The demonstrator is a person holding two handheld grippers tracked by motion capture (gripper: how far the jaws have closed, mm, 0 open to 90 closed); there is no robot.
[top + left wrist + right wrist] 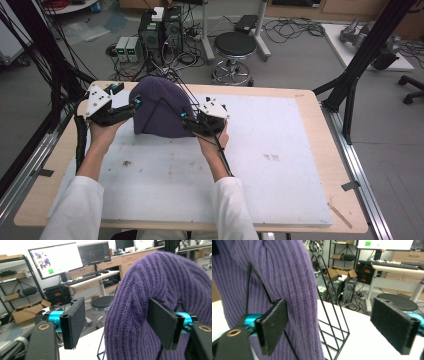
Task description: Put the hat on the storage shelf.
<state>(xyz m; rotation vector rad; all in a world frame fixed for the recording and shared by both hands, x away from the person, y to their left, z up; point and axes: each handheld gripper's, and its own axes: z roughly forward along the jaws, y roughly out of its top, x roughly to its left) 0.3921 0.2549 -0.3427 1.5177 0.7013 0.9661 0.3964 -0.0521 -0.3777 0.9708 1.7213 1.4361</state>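
Flanking purple beanie: both hands, jaws apart.

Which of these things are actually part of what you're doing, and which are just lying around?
In use: purple knit hat; black wire stand it hangs on; left gripper and right gripper, both open beside the hat.

Lying about: round stool; computer towers; floor cables; monitors.

A purple ribbed knit beanie hangs over a black wire stand; the table has a white mat, speckled with brown stains.
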